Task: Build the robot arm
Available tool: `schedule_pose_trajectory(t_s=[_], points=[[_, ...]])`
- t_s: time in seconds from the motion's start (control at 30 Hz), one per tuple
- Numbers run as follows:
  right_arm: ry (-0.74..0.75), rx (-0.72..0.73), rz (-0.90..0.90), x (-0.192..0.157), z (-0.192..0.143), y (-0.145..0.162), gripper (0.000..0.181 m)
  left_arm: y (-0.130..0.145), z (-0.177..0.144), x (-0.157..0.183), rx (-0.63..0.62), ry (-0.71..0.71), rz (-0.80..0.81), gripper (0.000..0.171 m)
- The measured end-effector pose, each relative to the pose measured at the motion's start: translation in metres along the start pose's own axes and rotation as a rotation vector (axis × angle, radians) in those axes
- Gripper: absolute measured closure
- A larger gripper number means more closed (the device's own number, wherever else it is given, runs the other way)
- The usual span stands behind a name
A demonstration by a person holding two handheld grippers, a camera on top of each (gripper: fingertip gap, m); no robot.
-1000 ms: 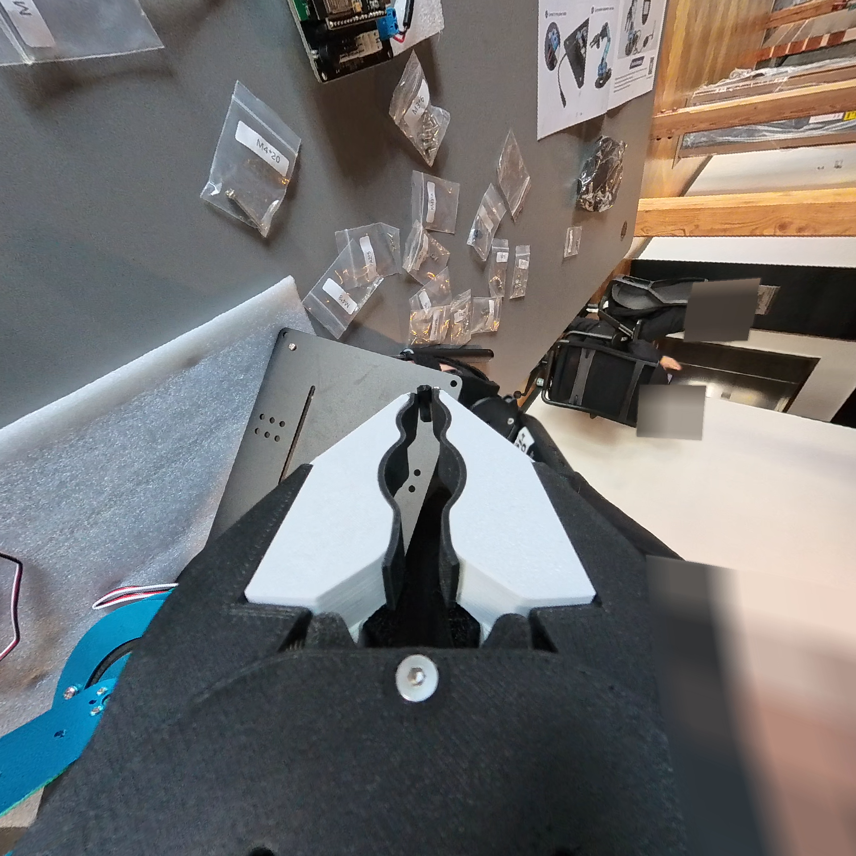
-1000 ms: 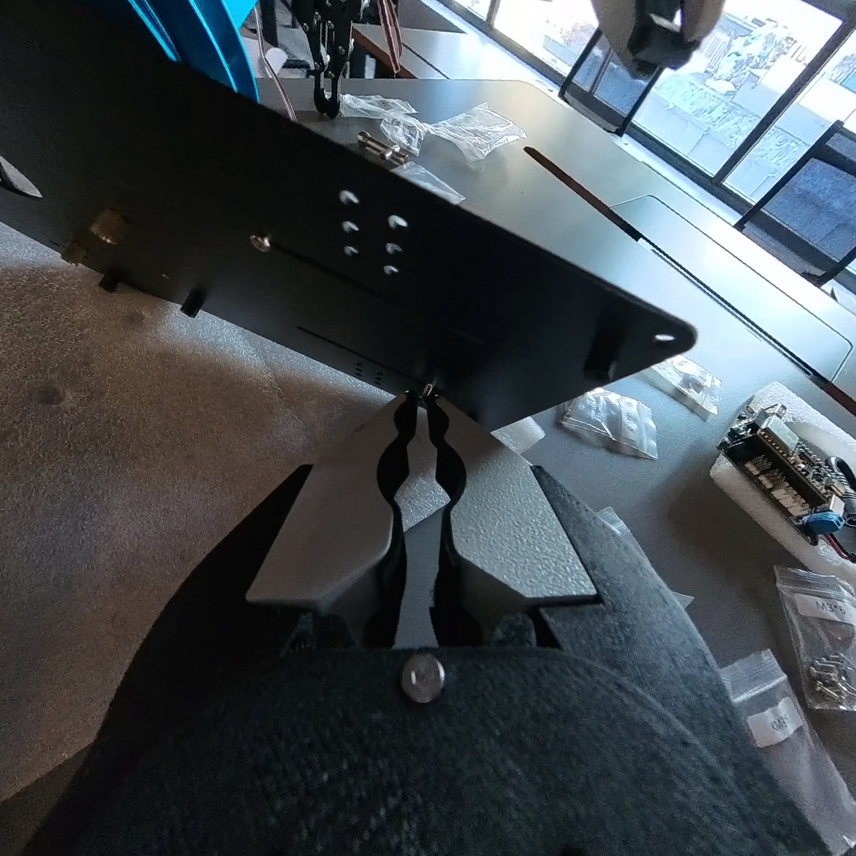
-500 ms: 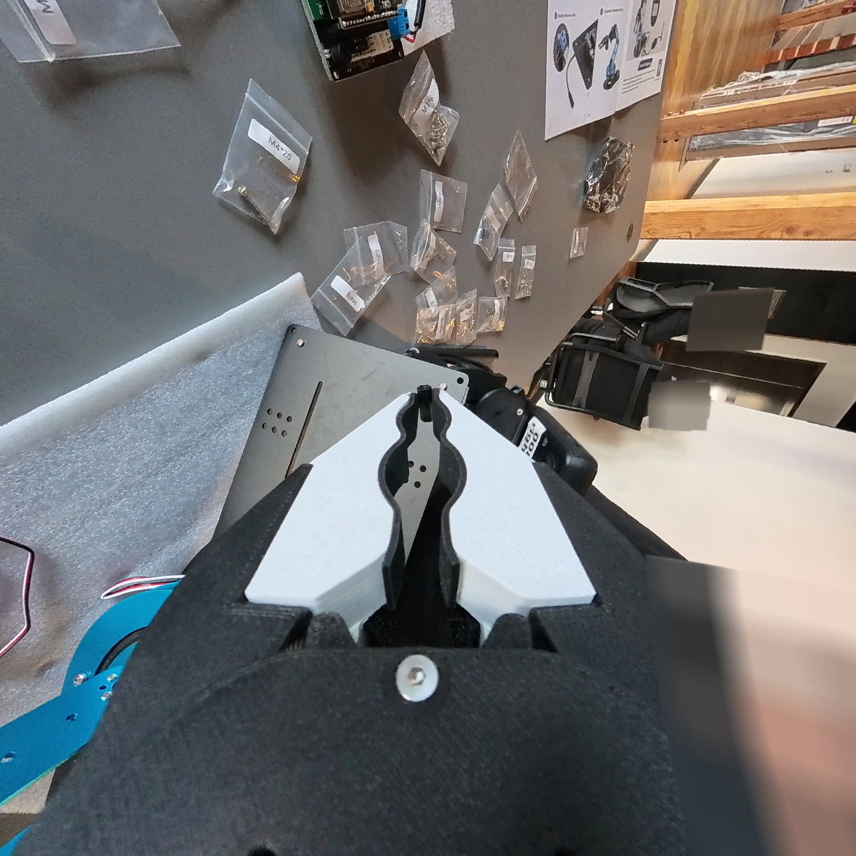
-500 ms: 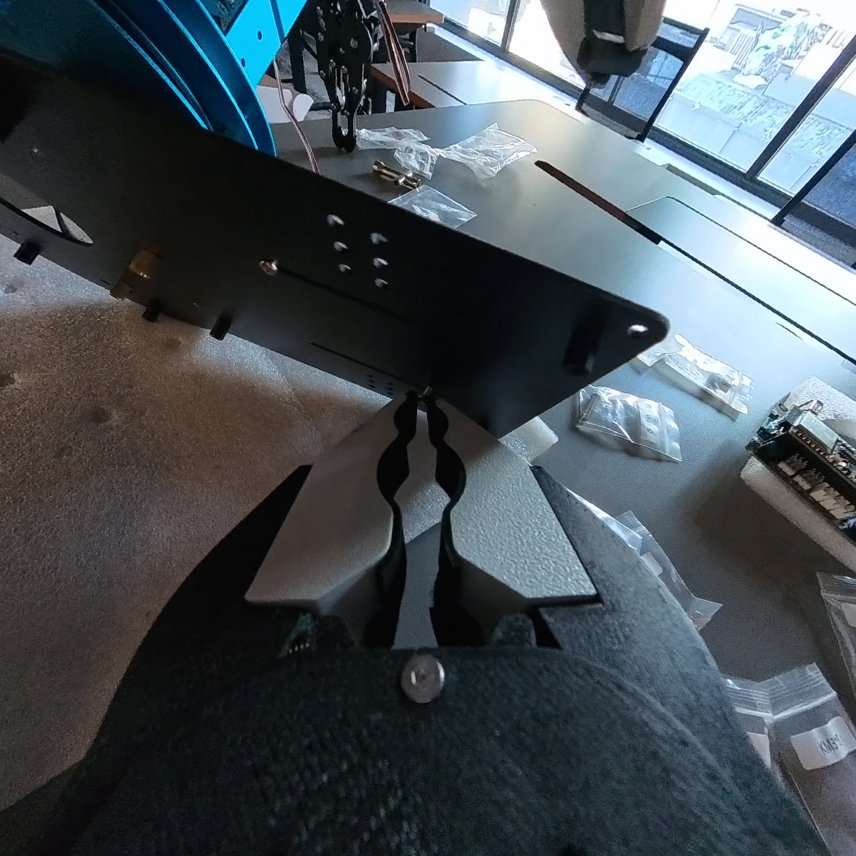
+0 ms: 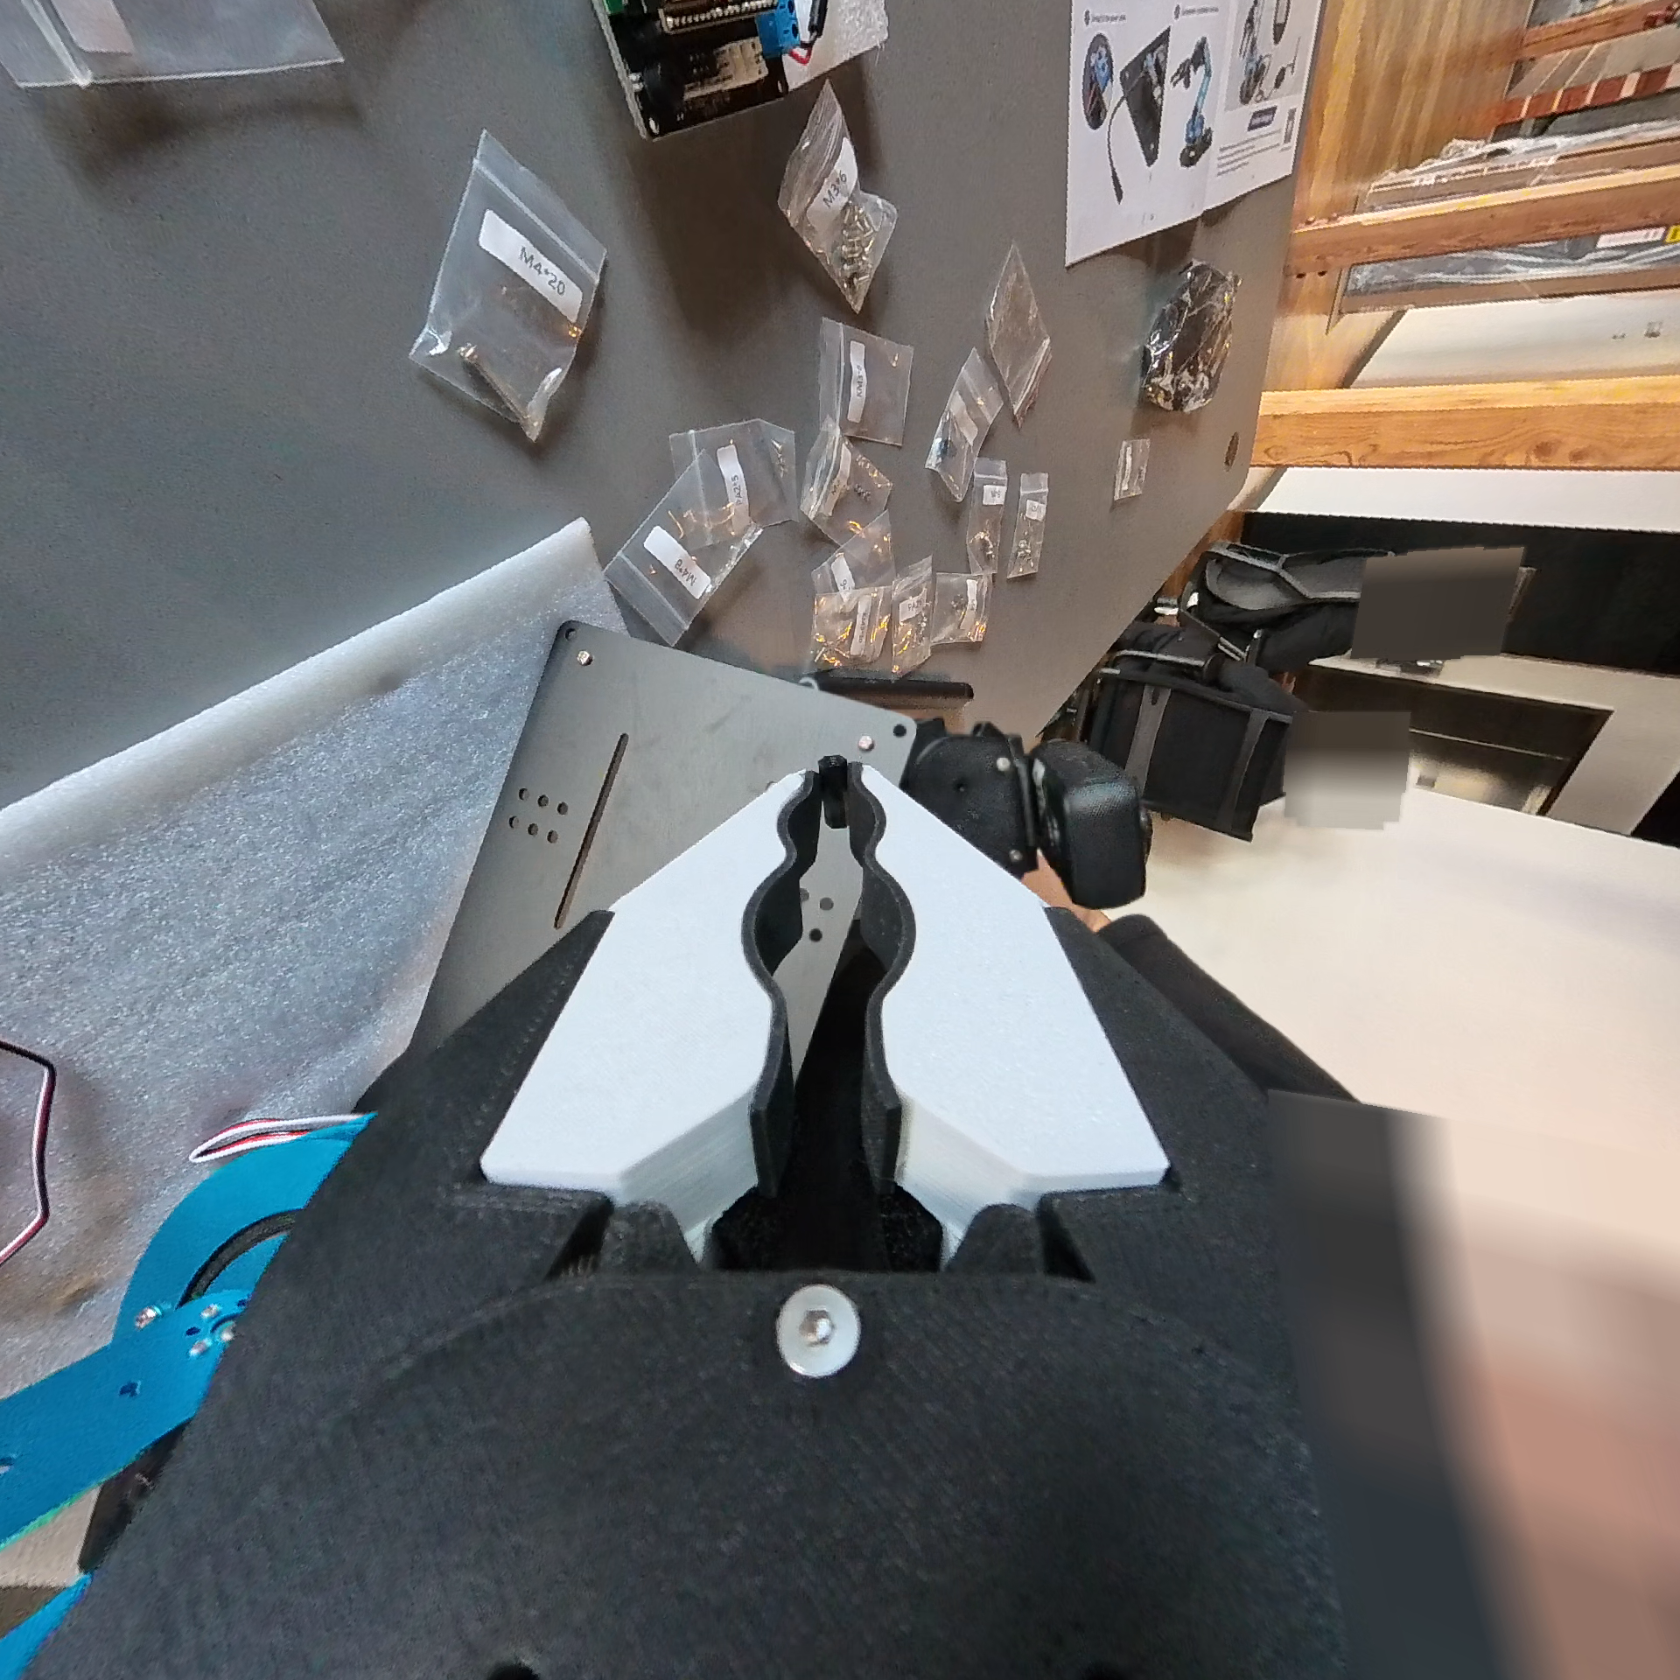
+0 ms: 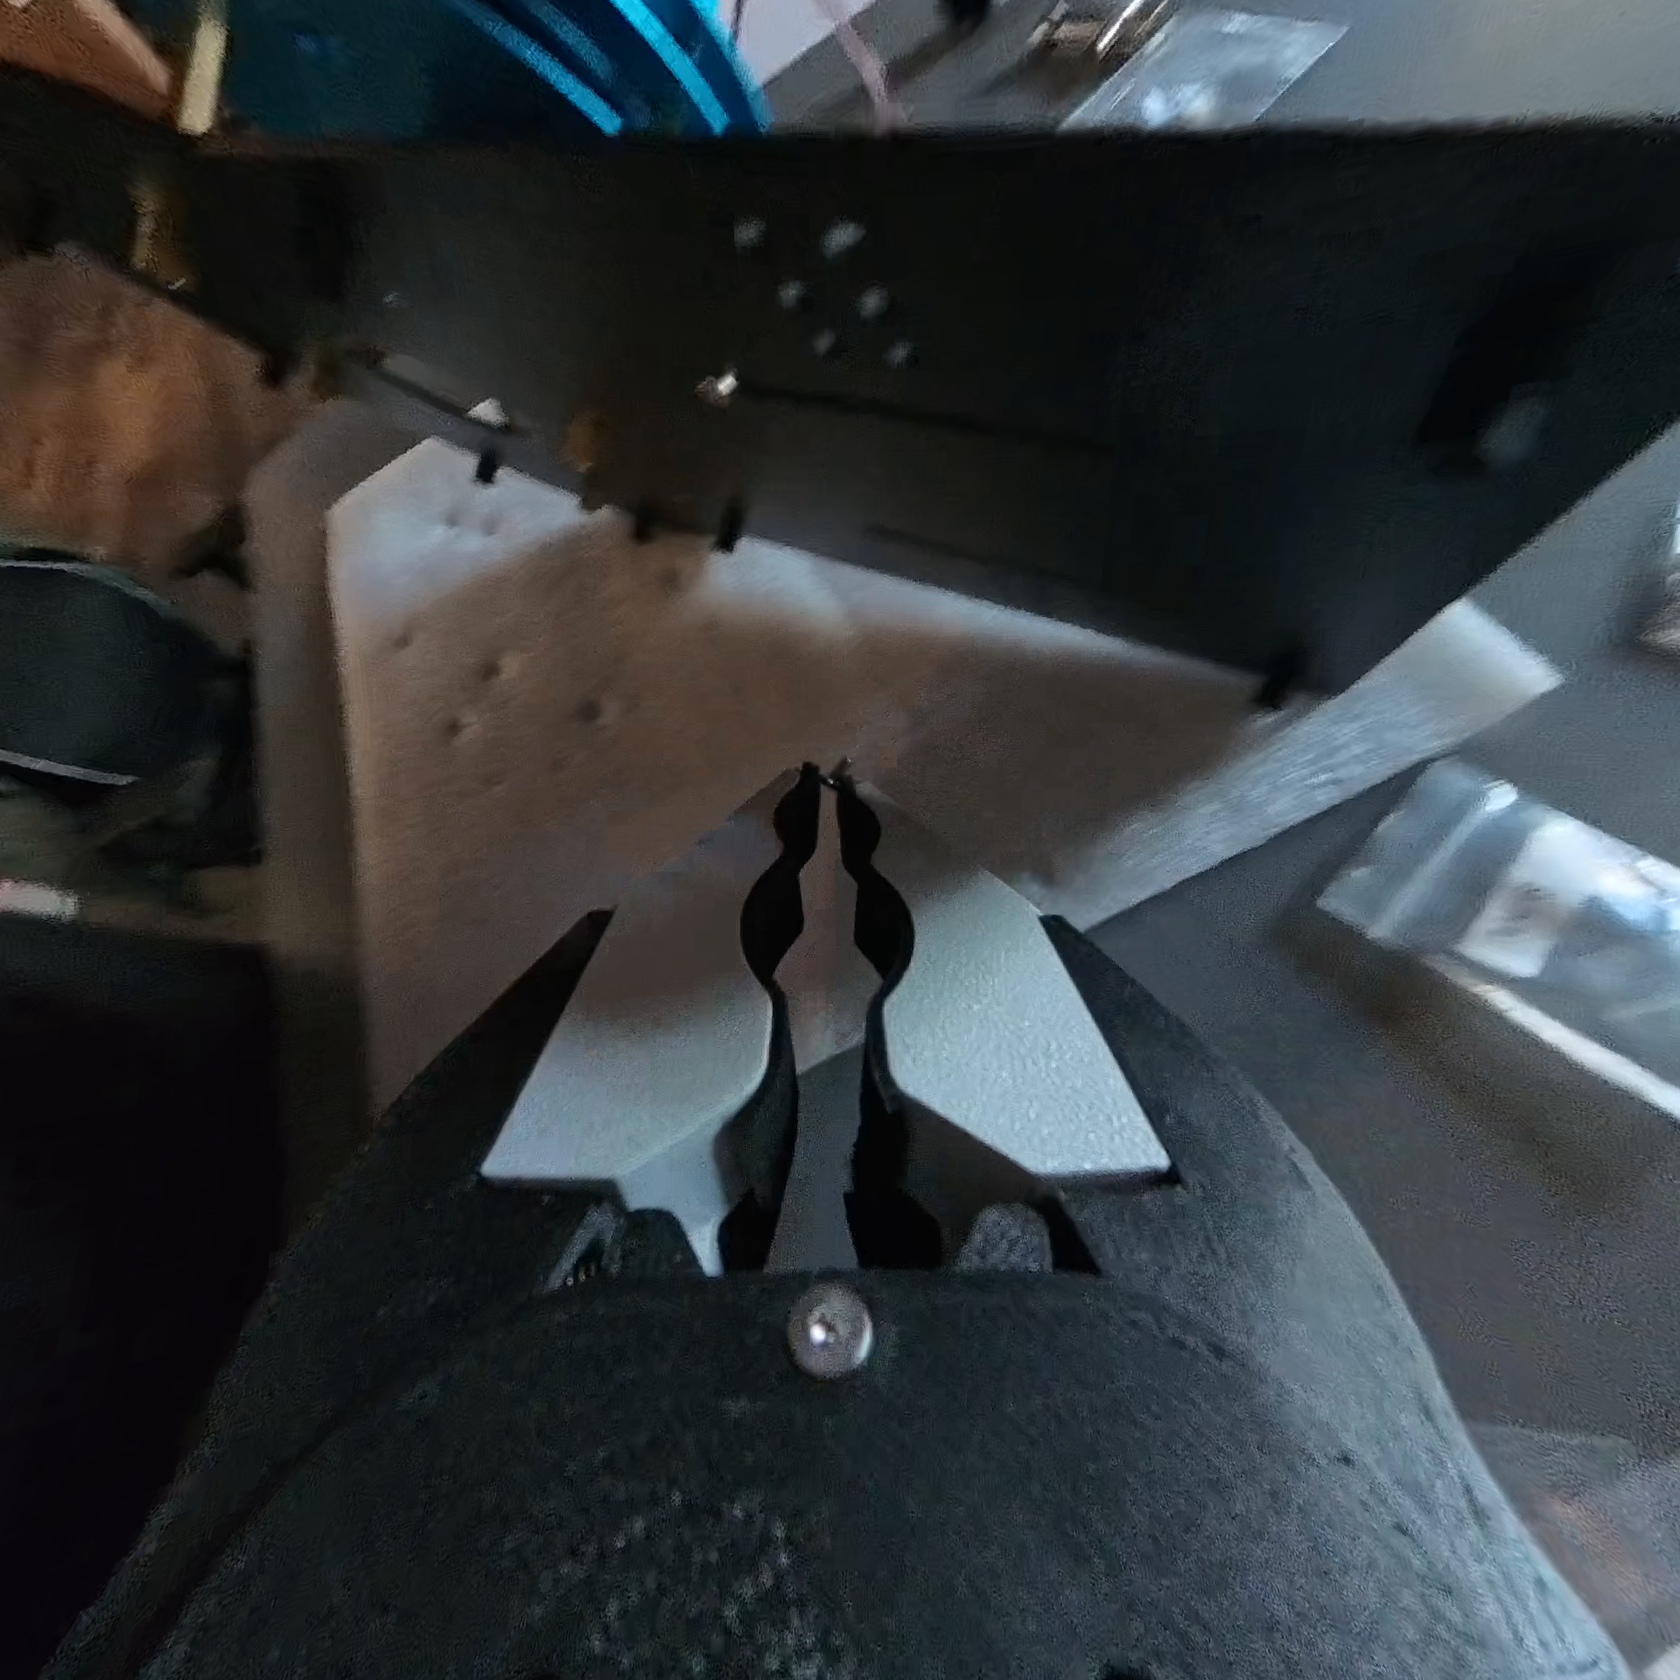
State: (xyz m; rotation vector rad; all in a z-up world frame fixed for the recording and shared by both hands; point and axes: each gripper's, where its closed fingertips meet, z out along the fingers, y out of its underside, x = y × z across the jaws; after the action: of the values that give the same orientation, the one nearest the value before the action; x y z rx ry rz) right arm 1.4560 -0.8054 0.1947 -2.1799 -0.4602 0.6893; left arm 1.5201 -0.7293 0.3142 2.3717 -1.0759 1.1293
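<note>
Markings on the parts laid out on the grey table [image 5: 227,409]

We find white printed labels, one each, on the clear zip bags [image 5: 509,291] of fasteners scattered over the table. Most are short size codes, and the smaller ones are too small to read. A printed leaflet [image 5: 1182,118] with pictures and fine print lies at the far edge, beside a circuit board [image 5: 718,55]. The right wrist view is blurred and shows no legible marking.

Left gripper [image 5: 832,784] pinched closed; right gripper [image 6: 823,773] nearly closed (image blurred).

Left wrist view bright and sharp; right wrist view dim, motion-blurred.
</note>
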Motion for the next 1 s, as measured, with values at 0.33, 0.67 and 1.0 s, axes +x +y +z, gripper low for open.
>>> schedule_pose_trajectory(t_s=[0.33,0.67,1.0], points=[[0.054,-0.287,-0.332,-0.015,-0.004,0.036,0.178,0.002,-0.006,0.002,0.005,0.004,0.0,0.167],[0.07,-0.13,-0.458,-0.02,-0.007,0.035,0.166,0.005,-0.007,0.0,0.007,0.008,-0.007,0.167],[0.096,-0.082,-0.428,-0.017,-0.004,0.033,0.178,0.004,-0.008,0.0,0.012,0.001,-0.009,0.167]])
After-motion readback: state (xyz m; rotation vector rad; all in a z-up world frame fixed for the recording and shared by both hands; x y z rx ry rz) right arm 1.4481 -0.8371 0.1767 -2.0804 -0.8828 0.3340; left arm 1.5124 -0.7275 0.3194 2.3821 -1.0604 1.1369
